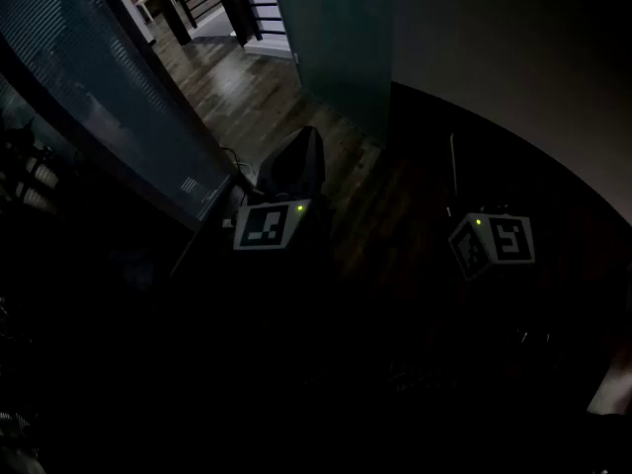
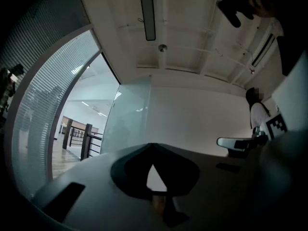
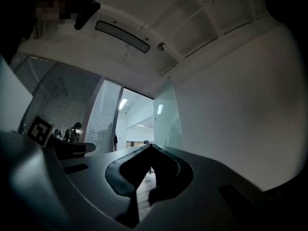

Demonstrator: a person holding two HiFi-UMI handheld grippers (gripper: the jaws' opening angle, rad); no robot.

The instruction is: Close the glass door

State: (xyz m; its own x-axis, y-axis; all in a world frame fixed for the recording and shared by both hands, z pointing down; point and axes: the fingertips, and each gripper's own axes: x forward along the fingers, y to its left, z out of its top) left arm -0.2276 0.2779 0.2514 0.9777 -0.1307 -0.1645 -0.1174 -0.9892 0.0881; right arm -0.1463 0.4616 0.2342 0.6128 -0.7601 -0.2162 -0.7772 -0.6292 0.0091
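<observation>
The left gripper [image 2: 153, 145] is pointing a little upward, and its jaws are meeting at the tips with nothing between them. The right gripper [image 3: 150, 146] is clenched in the same way and is also holding nothing. The glass door [image 1: 336, 47] is standing open ahead of both grippers, well apart from them. A glass wall with blinds [image 1: 109, 97] is running along the left of the left gripper. A white wall [image 1: 513, 57] is rising to the right of the right gripper.
</observation>
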